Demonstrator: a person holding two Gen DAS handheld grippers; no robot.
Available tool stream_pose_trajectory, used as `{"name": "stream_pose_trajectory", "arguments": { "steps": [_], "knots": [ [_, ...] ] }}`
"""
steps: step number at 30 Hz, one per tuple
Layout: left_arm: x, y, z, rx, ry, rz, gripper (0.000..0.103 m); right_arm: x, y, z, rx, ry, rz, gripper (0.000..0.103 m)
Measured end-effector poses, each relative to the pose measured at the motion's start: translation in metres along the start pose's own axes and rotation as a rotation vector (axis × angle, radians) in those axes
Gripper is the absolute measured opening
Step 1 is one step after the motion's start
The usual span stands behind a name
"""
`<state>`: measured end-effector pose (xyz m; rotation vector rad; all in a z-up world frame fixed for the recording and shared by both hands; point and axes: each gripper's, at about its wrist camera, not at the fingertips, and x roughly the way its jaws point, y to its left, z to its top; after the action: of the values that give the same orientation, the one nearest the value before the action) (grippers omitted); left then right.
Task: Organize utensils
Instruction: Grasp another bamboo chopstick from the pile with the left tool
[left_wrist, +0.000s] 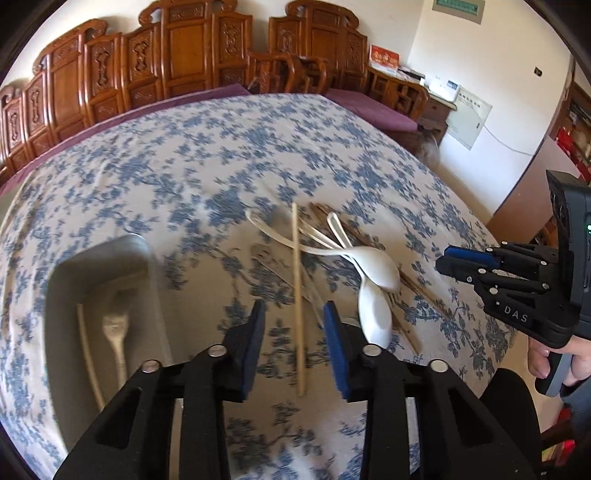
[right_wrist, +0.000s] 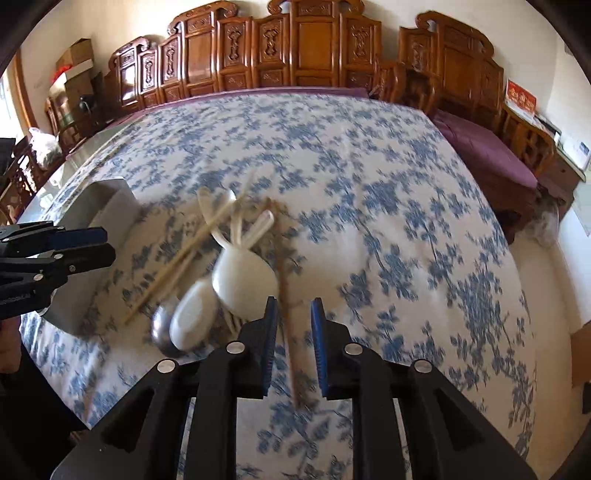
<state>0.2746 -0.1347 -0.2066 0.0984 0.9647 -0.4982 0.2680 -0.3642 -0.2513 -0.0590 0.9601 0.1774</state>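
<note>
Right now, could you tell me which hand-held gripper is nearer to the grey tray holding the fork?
Left. The left hand-held gripper hovers just right of the grey tray, straddling a chopstick. The right hand-held gripper sits beyond the utensil pile, farther from it.

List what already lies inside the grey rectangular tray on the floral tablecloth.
Inside the grey rectangular tray, the left wrist view shows a metal fork and one pale chopstick lying beside it. The tray's near end is hidden behind the left gripper, so more may lie there.
</note>
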Motion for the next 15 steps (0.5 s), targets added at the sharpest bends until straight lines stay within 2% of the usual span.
{"name": "stream_pose_trajectory", "arguments": {
  "steps": [5,15],
  "knots": [
    [0.021,-0.007,-0.001,-0.011,0.043,-0.017,0.021,0.008,-0.012,-0.005,0.035,0.027,0.017,0.021],
    [0.048,-0.003,-0.006,-0.036,0.097,0.029,0.012,0.018,-0.004,-0.011,0.013,0.059,0.028,0.021]
  ]
}}
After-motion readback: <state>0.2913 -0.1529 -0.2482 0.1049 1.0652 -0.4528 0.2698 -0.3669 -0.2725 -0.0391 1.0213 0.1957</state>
